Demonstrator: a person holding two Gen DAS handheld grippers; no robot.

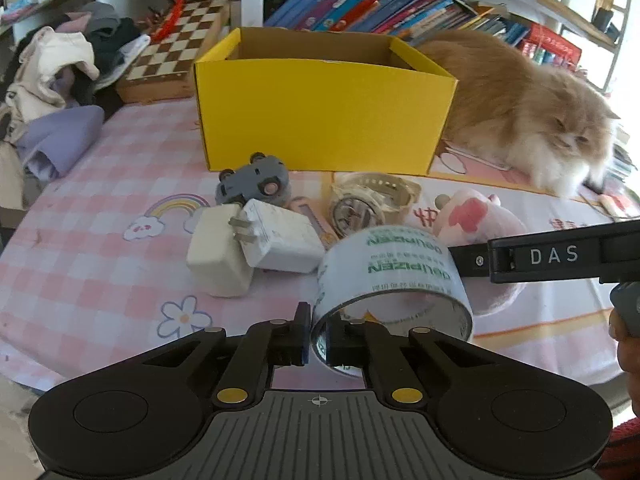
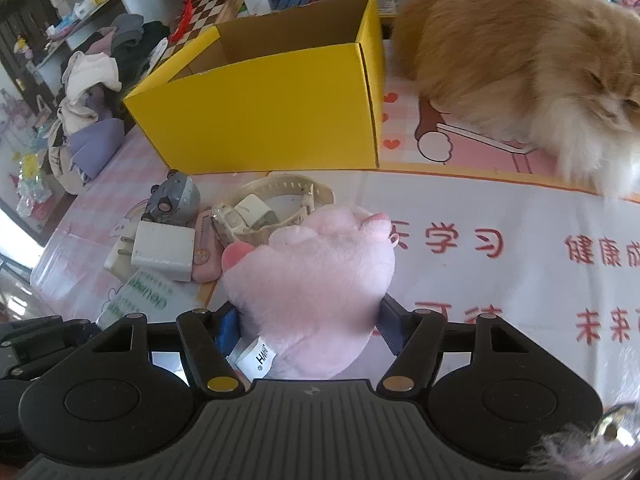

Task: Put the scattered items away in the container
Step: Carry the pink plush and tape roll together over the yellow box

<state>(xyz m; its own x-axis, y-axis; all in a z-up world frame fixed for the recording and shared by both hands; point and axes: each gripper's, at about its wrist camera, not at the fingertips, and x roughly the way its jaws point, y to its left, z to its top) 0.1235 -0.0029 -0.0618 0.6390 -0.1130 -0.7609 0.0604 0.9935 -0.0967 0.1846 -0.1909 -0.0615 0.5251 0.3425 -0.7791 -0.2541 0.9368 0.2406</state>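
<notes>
Left tool (image 1: 318, 338) pinching tape roll (image 1: 394, 276) wall; right tool (image 2: 308, 320) clamped on pink plush (image 2: 316, 284).

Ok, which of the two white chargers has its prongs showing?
The left charger, the rounder, cream-toned one: its two metal prongs stick out toward the squarer white charger leaning against it.
</notes>
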